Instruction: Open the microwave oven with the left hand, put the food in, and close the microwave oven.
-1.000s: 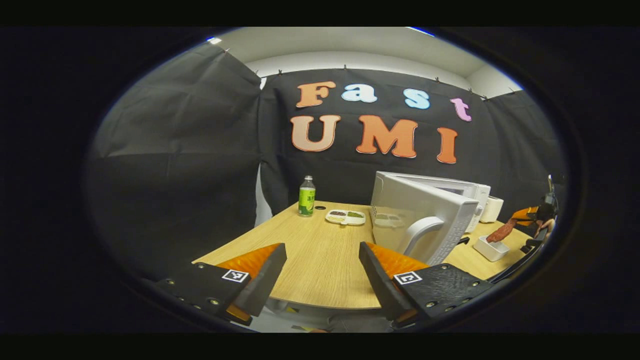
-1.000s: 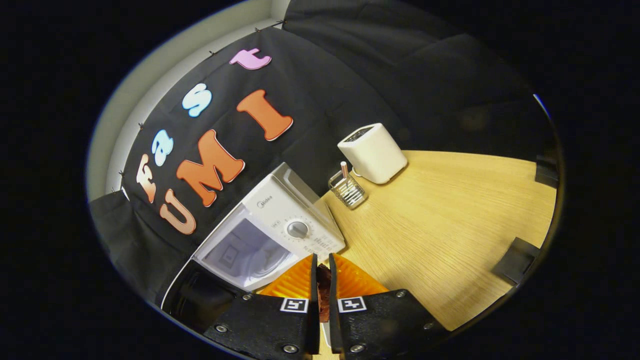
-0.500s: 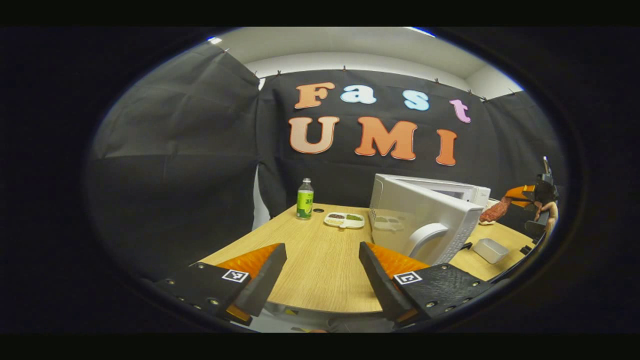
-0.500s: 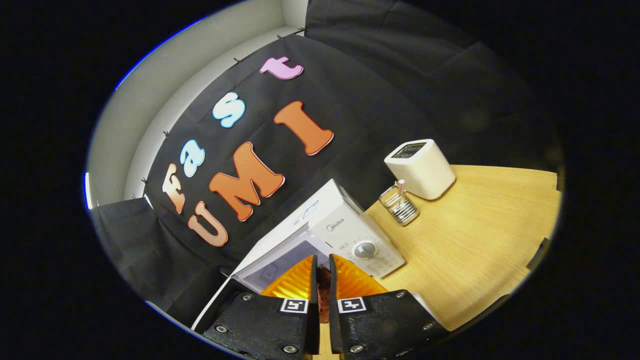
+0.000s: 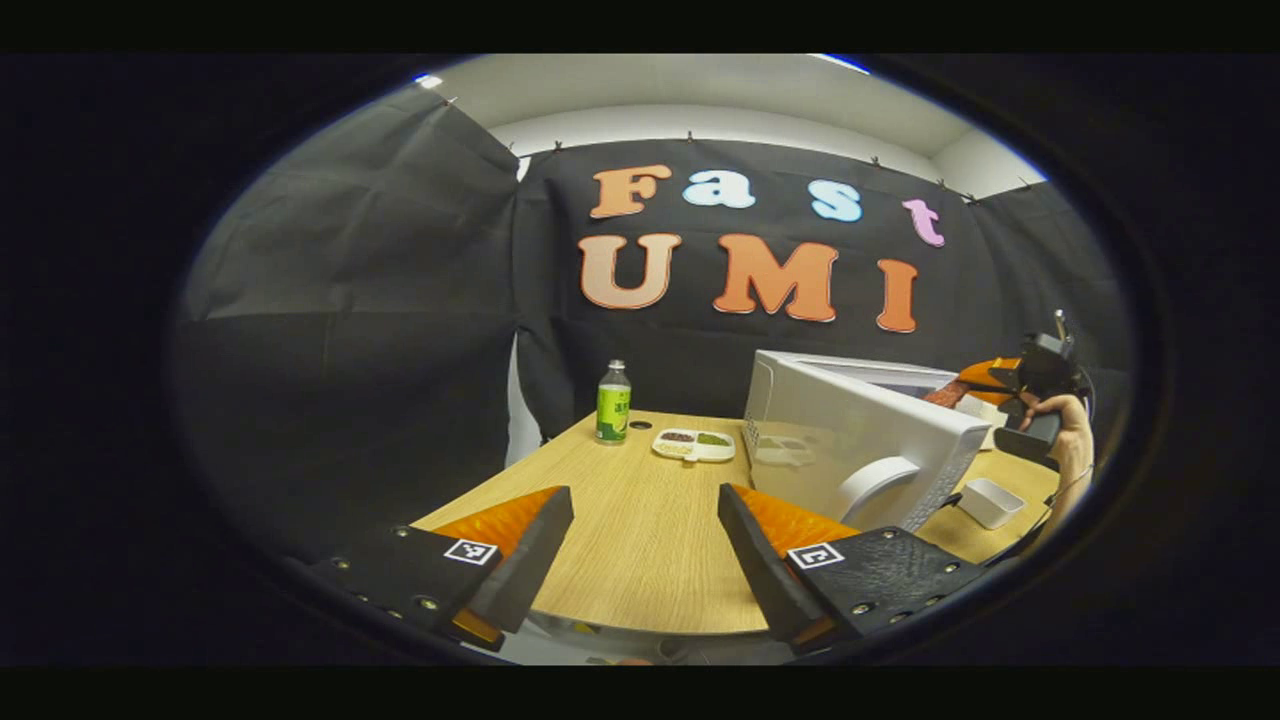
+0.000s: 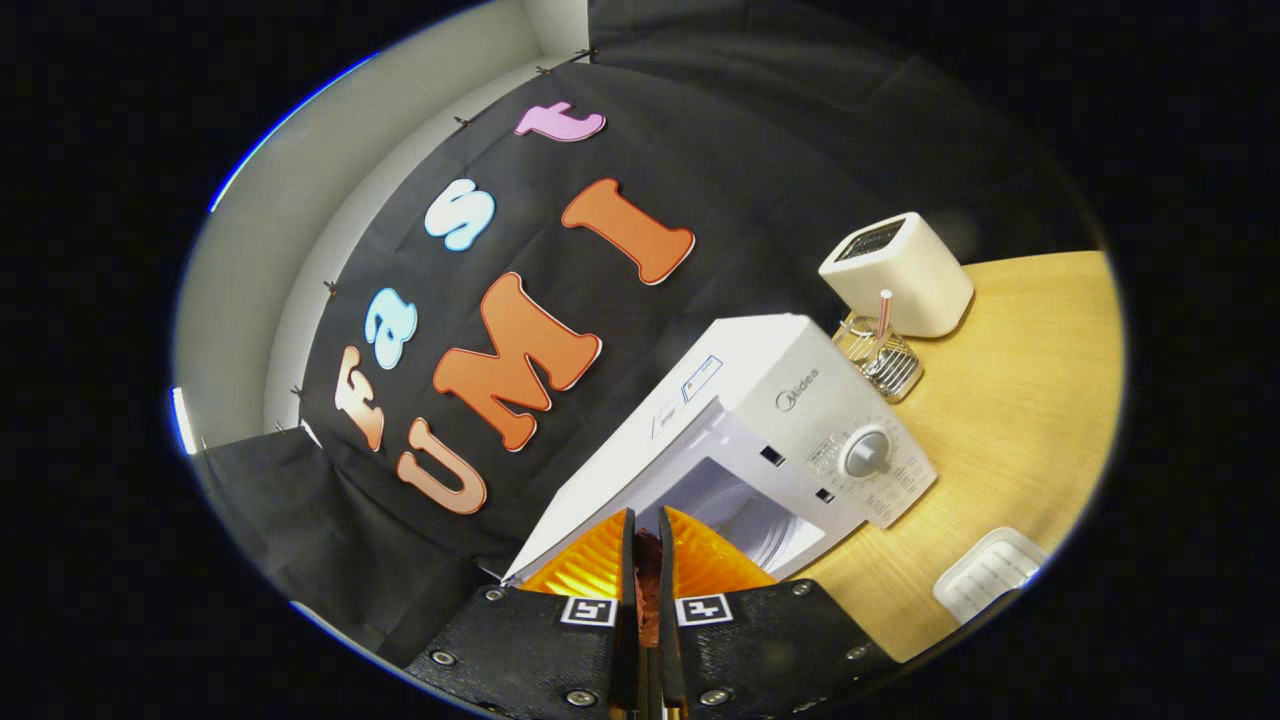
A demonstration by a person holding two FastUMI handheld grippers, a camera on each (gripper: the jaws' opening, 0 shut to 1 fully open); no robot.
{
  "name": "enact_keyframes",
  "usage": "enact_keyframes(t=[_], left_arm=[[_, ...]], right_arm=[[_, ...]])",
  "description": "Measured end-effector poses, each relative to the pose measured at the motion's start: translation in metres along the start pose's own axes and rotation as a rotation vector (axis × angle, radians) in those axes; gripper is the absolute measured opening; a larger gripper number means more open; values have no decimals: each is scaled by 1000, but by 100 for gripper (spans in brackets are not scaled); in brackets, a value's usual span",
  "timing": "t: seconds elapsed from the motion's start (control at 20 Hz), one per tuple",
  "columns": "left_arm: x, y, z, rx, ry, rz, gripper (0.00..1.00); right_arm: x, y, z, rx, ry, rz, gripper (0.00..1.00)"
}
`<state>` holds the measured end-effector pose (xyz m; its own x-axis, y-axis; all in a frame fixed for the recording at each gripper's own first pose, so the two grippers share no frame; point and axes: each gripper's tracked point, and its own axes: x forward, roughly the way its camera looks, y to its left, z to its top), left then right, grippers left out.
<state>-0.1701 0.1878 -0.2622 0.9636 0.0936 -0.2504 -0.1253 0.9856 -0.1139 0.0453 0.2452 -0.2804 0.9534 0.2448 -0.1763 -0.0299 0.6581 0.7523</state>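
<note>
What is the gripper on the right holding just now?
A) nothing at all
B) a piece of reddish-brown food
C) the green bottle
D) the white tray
B: the right gripper has its fingers pressed together on a dark reddish-brown piece of food, in front of the open microwave.

Even overhead light, soft shadows; fisheye bends the edges, the table [image 5: 640, 520] shows mild sheen, focus sharp throughout.
</note>
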Motion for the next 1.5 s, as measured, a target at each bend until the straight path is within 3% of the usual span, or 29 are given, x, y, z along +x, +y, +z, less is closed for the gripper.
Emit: enact_keyframes(t=[0.5, 0.8, 1.05, 1.2, 1.3, 1.4, 1.5], left_arm=[[14, 25, -1, 5, 2, 32, 89], [28, 35, -8, -3, 17, 37, 89], [33, 36, -13, -22, 28, 34, 89], [30, 36, -13, -25, 29, 40, 89], [30, 34, -13, -27, 27, 44, 90], [30, 32, -13, -24, 25, 41, 90], [31, 29, -11, -18, 15, 41, 89]], right_arm=[[105, -7, -86, 28, -34, -88, 7], [150, -40, -102, 40, -66, -200, 8], [156, -52, -103, -68, -41, -254, 19], [149, -47, -91, -168, -50, -255, 45], [141, -44, -84, -216, -44, -244, 80], [130, -41, -74, -263, -32, -233, 93], [115, -35, -64, -326, -17, -216, 94]])
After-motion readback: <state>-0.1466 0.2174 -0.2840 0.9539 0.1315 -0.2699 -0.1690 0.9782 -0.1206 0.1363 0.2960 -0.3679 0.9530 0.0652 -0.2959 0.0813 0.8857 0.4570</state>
